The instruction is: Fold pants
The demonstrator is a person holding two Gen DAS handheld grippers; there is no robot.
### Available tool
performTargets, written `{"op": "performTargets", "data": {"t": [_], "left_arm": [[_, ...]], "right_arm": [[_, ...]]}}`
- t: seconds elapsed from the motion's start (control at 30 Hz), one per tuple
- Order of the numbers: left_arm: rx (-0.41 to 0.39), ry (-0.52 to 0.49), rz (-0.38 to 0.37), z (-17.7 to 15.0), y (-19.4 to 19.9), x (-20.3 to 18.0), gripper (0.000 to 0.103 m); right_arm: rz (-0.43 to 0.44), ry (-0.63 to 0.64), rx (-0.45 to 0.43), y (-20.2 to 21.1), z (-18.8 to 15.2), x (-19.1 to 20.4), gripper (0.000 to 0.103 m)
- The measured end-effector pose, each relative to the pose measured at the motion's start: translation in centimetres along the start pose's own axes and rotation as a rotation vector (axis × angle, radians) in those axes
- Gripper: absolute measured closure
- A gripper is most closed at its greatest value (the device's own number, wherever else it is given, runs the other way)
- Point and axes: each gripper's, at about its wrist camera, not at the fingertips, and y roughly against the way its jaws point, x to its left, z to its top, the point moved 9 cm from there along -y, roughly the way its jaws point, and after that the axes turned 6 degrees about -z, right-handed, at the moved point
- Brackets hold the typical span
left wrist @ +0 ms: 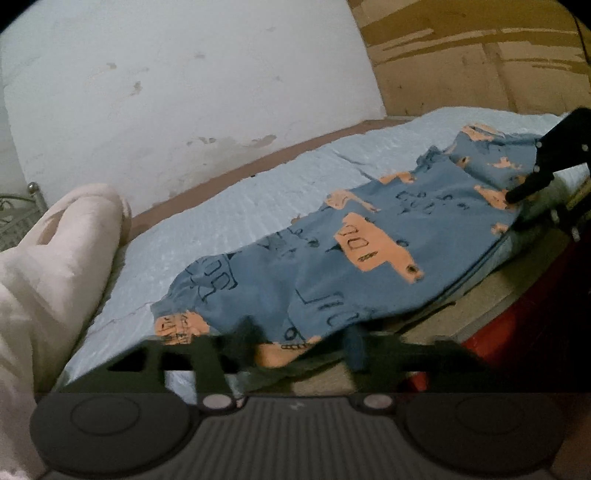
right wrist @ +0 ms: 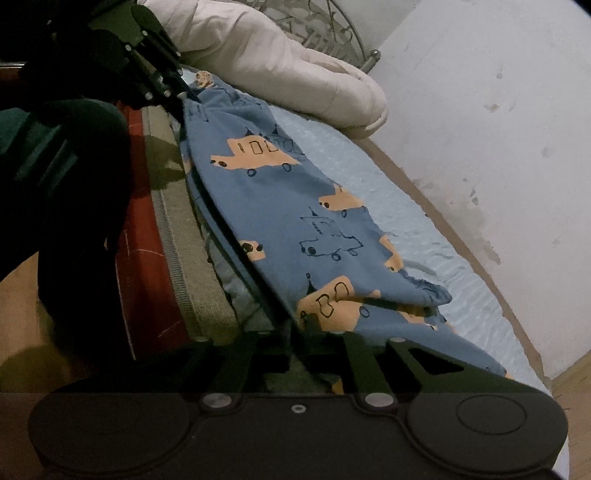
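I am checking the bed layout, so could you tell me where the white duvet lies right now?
The white duvet is bunched at the left of the left wrist view, on the pale blue sheet, beyond the pants.

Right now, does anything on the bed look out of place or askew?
Yes. The blue car-print pants lie crooked at the near edge of the light blue mattress, with the long side slipping over it and the fabric rumpled. A white comforter is bunched at one end. Nothing looks spilled or torn.

Stained white wall (left wrist: pixel 166 92), pale blue sheet (left wrist: pixel 229 214) on bed, white duvet (right wrist: pixel 280 55), metal headboard (right wrist: pixel 332 33), dim light.
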Motion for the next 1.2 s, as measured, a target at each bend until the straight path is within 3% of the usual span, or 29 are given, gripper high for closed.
{"op": "performTargets", "data": {"t": [0.03,0.1,0.2,0.3,0.47,0.6,0.8,1.03,1.13,1.2], "left_arm": [[-0.004,0.009,0.005,0.2,0.3,-0.3,0.027],[-0.015,0.024,0.006,0.8,0.8,-1.0,0.008],[-0.040,0.050,-0.009,2.1,1.0,-2.5,0.001],[-0.061,0.070,-0.033,3.7,0.6,-4.3,0.001],[-0.121,0.100,-0.084,7.5,-1.2,-8.4,0.001],[-0.151,0.087,-0.167,10.5,-3.2,-12.3,0.001],[-0.176,0.034,-0.271,14.0,-6.3,-18.1,0.001],[-0.152,-0.102,-0.309,16.5,-9.5,-22.8,0.001],[-0.130,-0.154,-0.316,16.5,-10.2,-23.8,0.010],[-0.111,-0.180,-0.318,16.2,-10.6,-24.2,0.025]], "right_arm": [[0.002,-0.007,-0.003,0.1,0.0,-0.1,0.069],[0.003,-0.035,-0.014,0.6,0.0,-0.3,0.037],[-0.026,-0.085,-0.034,1.5,-0.1,-1.2,0.021],[-0.085,-0.146,-0.042,2.6,-0.7,-2.7,0.002],[-0.183,-0.282,-0.029,4.4,-3.0,-5.6,0.001],[-0.211,-0.475,0.011,5.6,-6.4,-8.9,0.001],[-0.190,-0.827,0.014,6.7,-11.8,-14.2,0.001],[-0.147,-1.094,0.006,5.2,-15.5,-19.9,0.001],[-0.109,-1.136,-0.008,4.1,-15.9,-21.6,0.001],[-0.079,-1.159,-0.004,2.9,-15.9,-22.7,0.001]]}}
